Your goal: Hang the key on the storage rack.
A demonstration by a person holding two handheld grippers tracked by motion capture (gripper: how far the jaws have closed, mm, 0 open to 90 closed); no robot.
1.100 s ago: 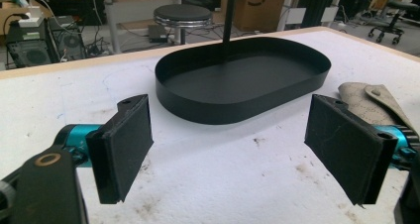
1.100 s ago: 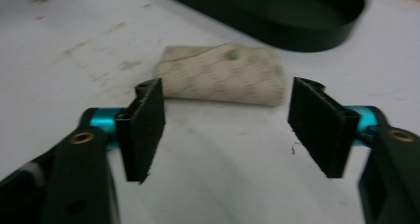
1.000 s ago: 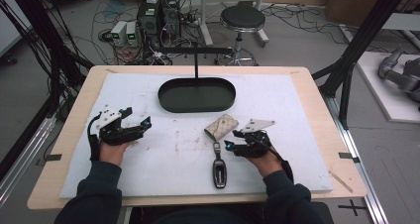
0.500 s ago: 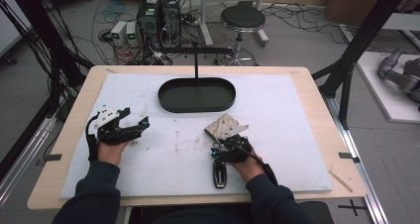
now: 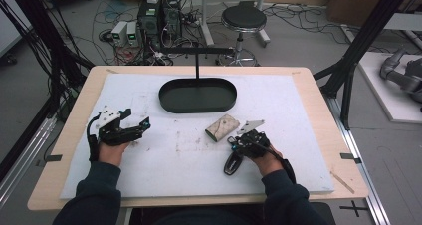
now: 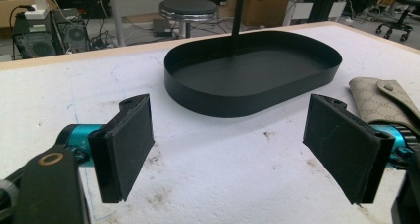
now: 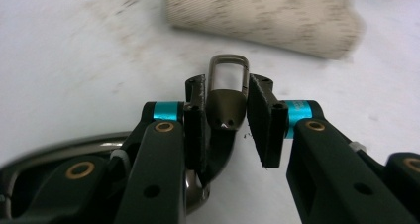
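Closing in, the right gripper [image 7: 225, 120] has its 2 black pads narrowed around the ringed end of the dark metal key fob [image 5: 232, 163], not yet lifted off the white mat, while the left gripper [image 6: 237, 144] waits wide open, empty.

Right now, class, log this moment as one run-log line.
right hand-held gripper: jaws closing around car key ring end, grip not confirmed | left hand-held gripper: open, idle | pouch: beside key | tray: empty
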